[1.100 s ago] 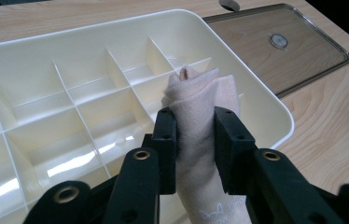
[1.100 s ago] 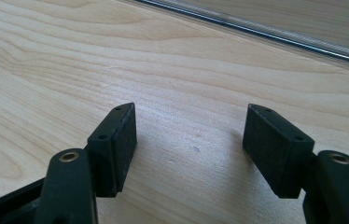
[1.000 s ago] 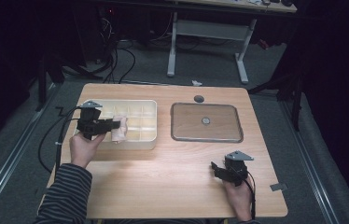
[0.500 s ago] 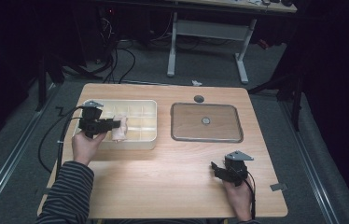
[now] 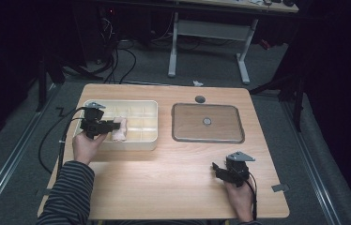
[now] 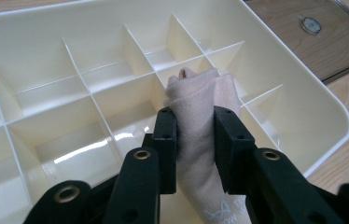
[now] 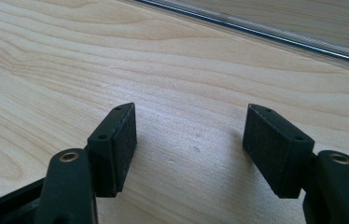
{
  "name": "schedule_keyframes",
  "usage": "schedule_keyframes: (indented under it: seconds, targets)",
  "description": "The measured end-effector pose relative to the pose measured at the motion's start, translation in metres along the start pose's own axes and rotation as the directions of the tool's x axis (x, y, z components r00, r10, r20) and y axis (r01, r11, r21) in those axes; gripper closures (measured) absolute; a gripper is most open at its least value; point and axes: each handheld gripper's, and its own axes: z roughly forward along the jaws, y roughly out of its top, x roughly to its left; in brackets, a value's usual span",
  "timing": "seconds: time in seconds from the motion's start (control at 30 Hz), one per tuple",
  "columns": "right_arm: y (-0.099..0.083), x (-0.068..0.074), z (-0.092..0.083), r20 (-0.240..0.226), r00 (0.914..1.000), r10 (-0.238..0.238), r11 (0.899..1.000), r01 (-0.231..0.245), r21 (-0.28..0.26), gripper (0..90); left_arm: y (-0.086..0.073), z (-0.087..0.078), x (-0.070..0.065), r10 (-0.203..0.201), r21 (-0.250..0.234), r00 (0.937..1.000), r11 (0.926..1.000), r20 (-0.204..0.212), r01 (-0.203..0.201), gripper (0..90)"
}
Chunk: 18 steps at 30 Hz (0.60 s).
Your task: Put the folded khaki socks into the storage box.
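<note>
The person's left forearm, in a striped sleeve point(image 5: 68, 190), comes in from the lower left, and the left hand point(image 5: 87, 146) holds the left hand-held gripper point(image 5: 117, 125) roughly level, pointing toward the right of the high view. Its jaws stand close together, the pads point(image 6: 168, 140) pressing on something soft between them. The right hand point(image 5: 240, 199) holds the right hand-held gripper point(image 5: 217, 169) low, pointing left, with its jaws spread wide and nothing between the pads point(image 7: 125, 140).
</note>
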Motion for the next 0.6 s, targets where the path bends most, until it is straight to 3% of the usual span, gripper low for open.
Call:
schedule_keyframes:
  seconds: [0.6]
  targets:
    - [0.0,0.0,0.0,0.001,1.0,0.001,1.0,-0.001,0.001,35.1,-0.0055,0.009,0.0018,0.029,0.037,0.998,0.9989,-0.057,-0.027,72.1]
